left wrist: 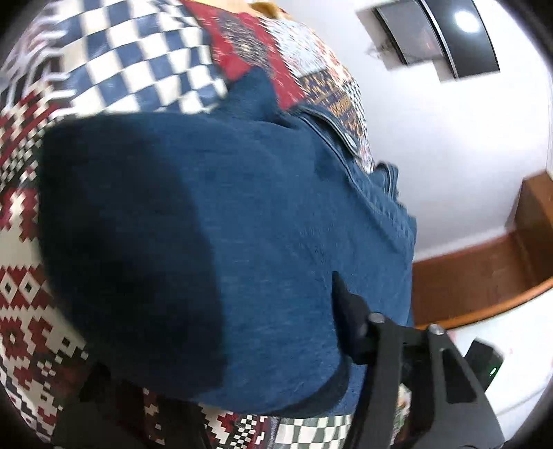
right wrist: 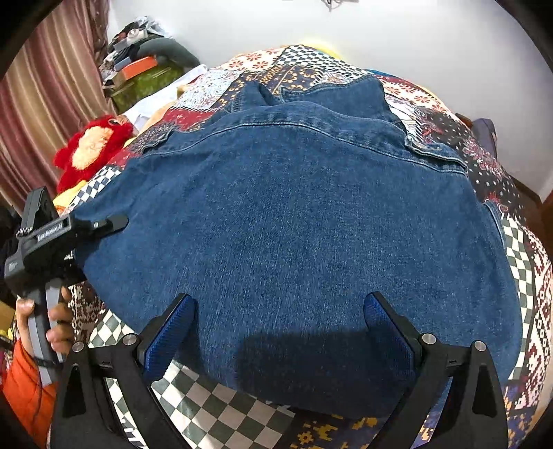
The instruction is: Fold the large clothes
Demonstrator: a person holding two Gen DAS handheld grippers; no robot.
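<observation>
The left wrist view sits very close over the denim jacket [left wrist: 242, 224], looking along its edge across the patchwork bedspread [left wrist: 114, 58] toward a white wall [left wrist: 432, 145]; the blue cloth fills most of the blurred frame. The right wrist view looks steeply down from the near edge of the bed, takes in the whole jacket [right wrist: 293, 214], and faces the far wall [right wrist: 397, 31]. Both views share the jacket and bedspread [right wrist: 525, 276], and the right view also catches the left gripper [right wrist: 114, 221] at the jacket's left edge.

A patchwork bedspread [right wrist: 518, 262] covers the bed. At ten o'clock lies a red plush toy [right wrist: 91, 148]; striped curtains [right wrist: 45, 103] hang beyond, beside piled clutter [right wrist: 145, 58].
</observation>
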